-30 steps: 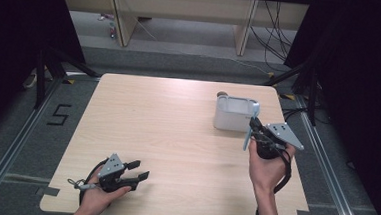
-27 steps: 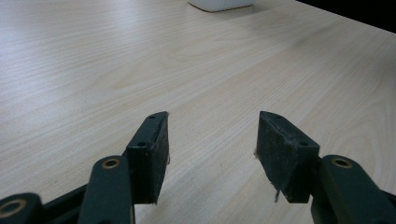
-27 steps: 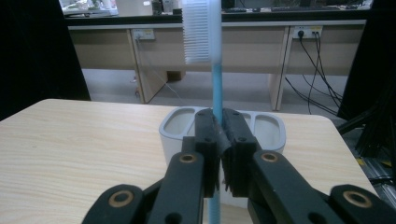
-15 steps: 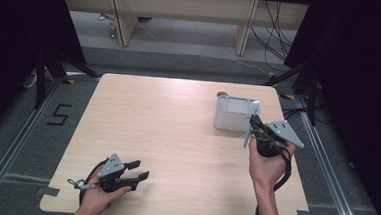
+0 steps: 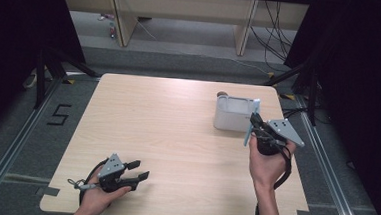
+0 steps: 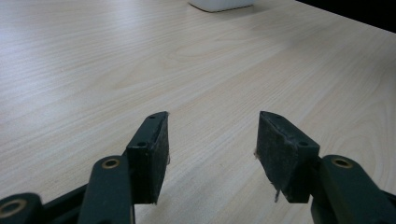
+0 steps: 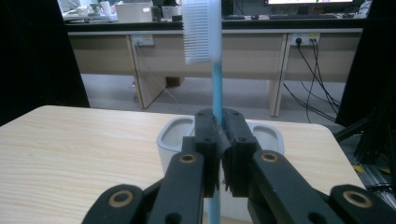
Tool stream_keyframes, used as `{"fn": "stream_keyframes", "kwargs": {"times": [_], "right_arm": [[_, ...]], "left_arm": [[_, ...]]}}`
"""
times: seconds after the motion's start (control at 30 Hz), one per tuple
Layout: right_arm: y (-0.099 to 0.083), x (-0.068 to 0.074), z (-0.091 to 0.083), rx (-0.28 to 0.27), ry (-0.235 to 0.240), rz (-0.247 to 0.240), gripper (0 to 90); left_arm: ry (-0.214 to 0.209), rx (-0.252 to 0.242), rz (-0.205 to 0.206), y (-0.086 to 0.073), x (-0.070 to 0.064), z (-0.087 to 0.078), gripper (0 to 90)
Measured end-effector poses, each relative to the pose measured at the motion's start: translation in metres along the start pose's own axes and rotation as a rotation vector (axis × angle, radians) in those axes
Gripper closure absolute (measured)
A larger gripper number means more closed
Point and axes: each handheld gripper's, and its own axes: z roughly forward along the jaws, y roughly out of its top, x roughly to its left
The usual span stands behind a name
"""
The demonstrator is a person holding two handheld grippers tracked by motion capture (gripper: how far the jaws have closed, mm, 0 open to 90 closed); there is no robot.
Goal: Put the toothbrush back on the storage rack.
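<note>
Toothbrush (image 7: 213, 56) (upright) clamped in right gripper (image 7: 218, 140).

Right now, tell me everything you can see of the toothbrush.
The toothbrush has a slim, translucent blue handle that looks like plastic and a white head with white bristles at the top. It stands upright, bristles facing left in the right gripper view. The right gripper is shut on its handle partway down, fingers pressing from both sides. It is held just in front of the white holder, above the table; its lower end is hidden.
</note>
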Motion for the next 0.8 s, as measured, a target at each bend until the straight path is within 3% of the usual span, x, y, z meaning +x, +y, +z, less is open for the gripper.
{"fn": "stream_keyframes", "kwargs": {"times": [0.17,0.37,0.4,0.8], "right_arm": [[0.0018,-0.0016,0.0006,-0.007,-0.002,-0.017,86.0],[0.0036,-0.0008,0.0019,-0.013,0.001,0.000,86.0],[0.0042,-0.0024,0.0022,-0.020,-0.005,-0.022,86.0],[0.0065,-0.0027,0.0059,-0.014,-0.007,-0.003,86.0]], "left_arm": [[-0.001,-0.004,-0.007,-0.0001,-0.0006,0.0005,43.5],[0.000,0.002,-0.001,0.0000,-0.0002,0.0001,43.5],[0.000,0.001,-0.001,0.0000,-0.0003,0.0002,43.5],[0.000,0.000,0.000,0.0000,0.0000,0.0000,43.5]]}}
